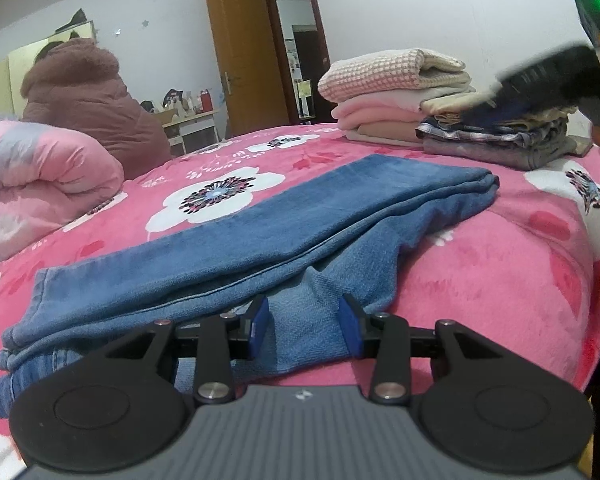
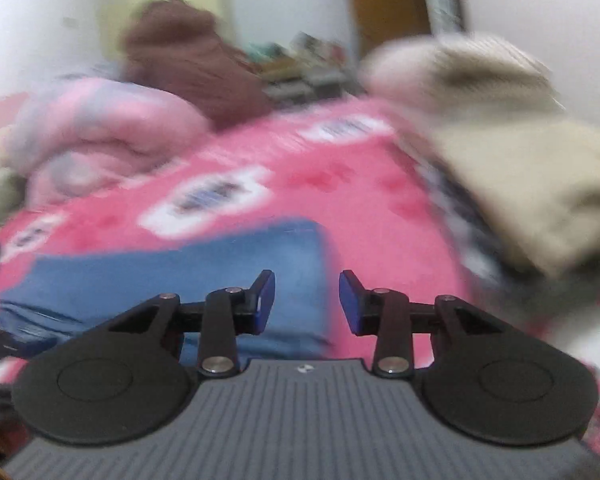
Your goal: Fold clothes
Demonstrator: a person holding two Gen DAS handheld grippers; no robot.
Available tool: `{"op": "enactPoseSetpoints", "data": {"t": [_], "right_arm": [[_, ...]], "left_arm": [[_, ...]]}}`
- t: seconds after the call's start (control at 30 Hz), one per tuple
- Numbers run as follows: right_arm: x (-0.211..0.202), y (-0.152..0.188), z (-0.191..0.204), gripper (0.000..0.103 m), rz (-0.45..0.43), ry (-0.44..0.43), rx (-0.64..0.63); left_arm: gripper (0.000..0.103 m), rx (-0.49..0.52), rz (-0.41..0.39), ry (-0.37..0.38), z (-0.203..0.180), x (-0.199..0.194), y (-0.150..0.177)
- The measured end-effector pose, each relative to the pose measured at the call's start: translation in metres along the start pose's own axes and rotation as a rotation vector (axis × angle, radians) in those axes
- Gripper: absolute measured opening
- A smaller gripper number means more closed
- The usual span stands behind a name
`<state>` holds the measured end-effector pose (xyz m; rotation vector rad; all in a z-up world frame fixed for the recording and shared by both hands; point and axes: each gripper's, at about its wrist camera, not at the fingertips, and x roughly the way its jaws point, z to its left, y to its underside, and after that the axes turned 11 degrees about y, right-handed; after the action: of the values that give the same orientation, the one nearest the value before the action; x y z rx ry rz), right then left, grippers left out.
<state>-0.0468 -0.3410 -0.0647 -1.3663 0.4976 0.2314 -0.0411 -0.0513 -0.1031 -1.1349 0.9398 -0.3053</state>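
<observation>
Blue jeans (image 1: 236,236) lie folded lengthwise across the pink floral bedspread (image 1: 500,248). My left gripper (image 1: 306,326) is open at the near edge of the jeans, with a fold of the denim lying between its blue pads and nothing pinched. The right wrist view is motion-blurred. In it my right gripper (image 2: 307,302) is open and holds nothing, hovering over the far end of the jeans (image 2: 220,272). The right gripper also shows as a dark blur (image 1: 548,76) at the upper right of the left wrist view.
Two stacks of folded clothes (image 1: 412,112) stand at the back right of the bed. A rolled pink quilt (image 1: 40,184) and a brown coat (image 1: 88,100) sit at the left. A wooden door (image 1: 244,56) stands open behind.
</observation>
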Motion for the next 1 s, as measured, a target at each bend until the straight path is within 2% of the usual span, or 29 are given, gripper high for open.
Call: {"op": "enactPoseSetpoints", "data": {"t": [0.17,0.33,0.43,0.5,0.57,0.63,0.67,0.77,0.87,0.97,1.0], "right_arm": [[0.002,-0.008,0.054,0.033,-0.107,-0.108,-0.095],[0.050,0.042,0.073,0.034,0.009,-0.146,-0.167],[0.050,0.033,0.068,0.034,0.058,-0.158,-0.123],[0.049,0.037,0.068,0.034,0.041,-0.160,-0.132],[0.047,0.039,0.070,0.034,0.031,-0.154,-0.129],[0.046,0.041,0.073,0.034,0.024,-0.144,-0.132],[0.046,0.042,0.073,0.034,0.022,-0.140,-0.133],[0.044,0.042,0.077,0.034,0.025,-0.129,-0.149],[0.045,0.035,0.083,0.035,0.056,-0.111,-0.195],[0.046,0.014,0.088,0.036,0.124,-0.102,-0.210],[0.045,0.008,0.088,0.036,0.105,-0.095,-0.211]], "left_arm": [[0.043,-0.016,-0.006,-0.025,-0.001,-0.006,-0.001],[0.043,-0.086,-0.083,-0.079,0.008,-0.030,0.001],[0.043,-0.134,-0.144,-0.094,0.025,-0.040,-0.011],[0.045,-0.176,-0.166,-0.123,0.041,-0.039,-0.023],[0.048,-0.228,-0.135,-0.160,0.061,-0.028,-0.032],[0.050,-0.302,-0.066,-0.187,0.086,-0.010,-0.033],[0.056,-0.350,-0.033,-0.186,0.096,-0.002,-0.029],[0.055,-0.462,0.011,-0.163,0.116,0.011,-0.018],[0.056,-0.456,0.028,-0.183,0.112,0.011,-0.021],[0.056,-0.469,0.037,-0.190,0.111,0.012,-0.023],[0.057,-0.475,0.041,-0.192,0.111,0.012,-0.024]]}}
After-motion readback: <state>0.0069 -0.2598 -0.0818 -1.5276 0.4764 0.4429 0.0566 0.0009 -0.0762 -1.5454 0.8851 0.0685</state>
